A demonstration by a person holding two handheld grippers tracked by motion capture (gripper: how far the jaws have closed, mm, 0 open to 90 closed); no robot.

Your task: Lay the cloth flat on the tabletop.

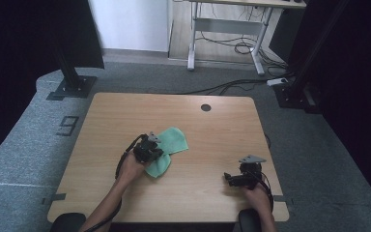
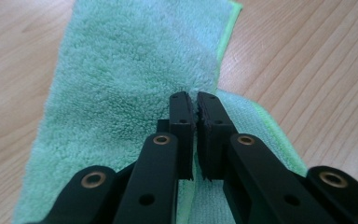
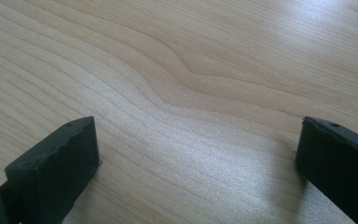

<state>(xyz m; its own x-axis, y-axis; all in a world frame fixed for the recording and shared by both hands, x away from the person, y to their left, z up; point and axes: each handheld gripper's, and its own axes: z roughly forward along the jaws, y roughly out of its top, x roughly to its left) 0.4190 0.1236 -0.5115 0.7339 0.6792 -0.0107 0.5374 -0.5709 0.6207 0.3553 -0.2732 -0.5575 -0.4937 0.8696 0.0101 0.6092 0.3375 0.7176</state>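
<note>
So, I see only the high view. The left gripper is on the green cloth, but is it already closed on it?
Observer: Yes. In the left gripper view the left gripper is shut, pinching a raised fold of the green cloth.
Operator: And is the cloth flat or folded?
Observer: Folded; a second layer with a brighter hem lies under the top one, to the right of the gripper.
Operator: Is the right gripper open?
Observer: Yes. In its own view the right gripper stands wide open over bare wooden table, with nothing between.
</note>
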